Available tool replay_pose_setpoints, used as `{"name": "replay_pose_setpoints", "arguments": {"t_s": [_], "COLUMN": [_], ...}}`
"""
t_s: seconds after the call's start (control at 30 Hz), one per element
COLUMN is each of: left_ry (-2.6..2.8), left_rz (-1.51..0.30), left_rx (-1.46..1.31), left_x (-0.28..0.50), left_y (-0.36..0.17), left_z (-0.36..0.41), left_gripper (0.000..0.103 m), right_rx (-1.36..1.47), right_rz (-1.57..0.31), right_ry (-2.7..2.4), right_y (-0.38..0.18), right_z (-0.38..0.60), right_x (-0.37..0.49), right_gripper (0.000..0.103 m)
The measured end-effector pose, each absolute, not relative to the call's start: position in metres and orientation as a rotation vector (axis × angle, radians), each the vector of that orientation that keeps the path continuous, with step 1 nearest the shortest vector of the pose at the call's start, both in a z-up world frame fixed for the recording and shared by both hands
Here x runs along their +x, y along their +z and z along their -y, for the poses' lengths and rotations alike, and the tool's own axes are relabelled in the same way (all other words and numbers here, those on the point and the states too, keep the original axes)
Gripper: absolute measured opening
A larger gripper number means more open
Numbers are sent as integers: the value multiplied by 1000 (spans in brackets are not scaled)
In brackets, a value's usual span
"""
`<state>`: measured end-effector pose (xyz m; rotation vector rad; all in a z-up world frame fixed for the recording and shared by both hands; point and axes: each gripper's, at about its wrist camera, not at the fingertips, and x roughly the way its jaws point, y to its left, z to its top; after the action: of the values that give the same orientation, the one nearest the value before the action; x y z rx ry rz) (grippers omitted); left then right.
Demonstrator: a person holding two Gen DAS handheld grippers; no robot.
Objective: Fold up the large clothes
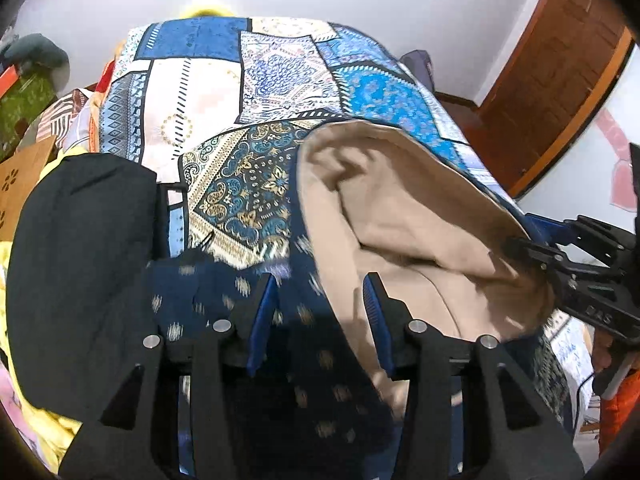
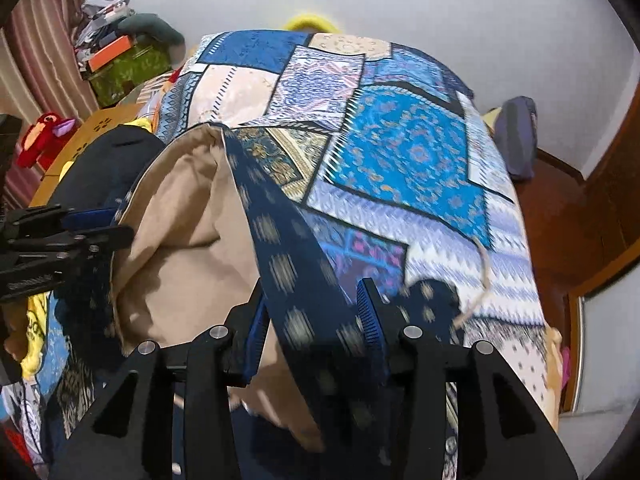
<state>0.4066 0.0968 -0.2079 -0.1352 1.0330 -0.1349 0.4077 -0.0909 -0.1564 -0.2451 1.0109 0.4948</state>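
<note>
**Navy garment between my two tongs, on the patchwork bed**

I held one pair of tongs in each hand, both pointing steeply down at the bed. The large garment [image 2: 280, 240] lay in front of me: dark navy cloth with small pale woven motifs on the outside and a plain, smooth beige lining [image 1: 420, 216] on the inside. It was folded back so that the lining showed as a broad, soft, rounded flap with a few deep wrinkles.

My left tongs [image 1: 320, 300] stood partly apart, their ribbed blue pads [image 1: 260, 320] not pressing on anything. The navy cloth and the edge of the beige lining lay in the gap between the pads, loose and blurred.

My right tongs [image 2: 316, 308] were also partly apart. A long navy band of the garment ran down between the jaws. I could not tell whether it touched a pad, but the pads did not pinch it.

From each wrist I saw the other black tongs at the side, close to the edge of the beige flap.

Under the garment was a bed cover [image 2: 420, 152] printed in patchwork blocks: bright blue, white, cream and paisley with gold. A thin pale cord [image 2: 482, 276] curved over the cover to the right of my right tongs. A flat black cloth [image 1: 88, 248] lay at the left, over something yellow [image 1: 60, 424]. A brown wooden door frame [image 1: 560, 80] stood at the right against the white wall.
</note>
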Motion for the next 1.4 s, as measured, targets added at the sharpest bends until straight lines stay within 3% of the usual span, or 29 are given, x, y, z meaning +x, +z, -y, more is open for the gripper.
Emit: {"name": "replay_pose_setpoints", "arguments": {"t_s": [0.23,0.27,0.3,0.33,0.37,0.4,0.43,0.5,0.97,1.23,1.4], "left_ry": [-157,-164,-172,-180,-189,-201,-215,-237,-378,-373,-368], "left_rz": [-1036,-1029,-1021,-1023,-1029,-1033,-1033,-1028,-955,-970,-1046], "left_rx": [-160,-160,-160,-159,-162,-170,-181,-202,-82,16,8], "left_x": [440,443,445,447,449,451,450,446,334,267,238], "left_y": [-224,-224,-224,-224,-225,-225,-224,-219,-154,-161,-181], "left_z": [-98,-97,-96,-96,-96,-96,-96,-97,-61,-45,-45], "left_gripper": [44,42,34,30,20,12,9,8,7,7,17], "right_rx": [-270,-260,-253,-236,-226,-219,-212,-171,-187,-194,-256], "right_rz": [-1020,-1013,-1012,-1007,-1006,-1013,-1019,-1012,-934,-1010,-1080], "right_ry": [519,530,538,546,549,558,564,586,663,647,625], "right_y": [-174,-175,-176,-176,-176,-176,-175,-169,-104,-119,-140], "right_z": [65,64,64,64,64,65,65,72,126,154,160], "right_x": [435,437,439,440,442,442,442,438,343,286,260], "right_gripper": [40,40,40,37,25,19,11,10,7,7,11]}}
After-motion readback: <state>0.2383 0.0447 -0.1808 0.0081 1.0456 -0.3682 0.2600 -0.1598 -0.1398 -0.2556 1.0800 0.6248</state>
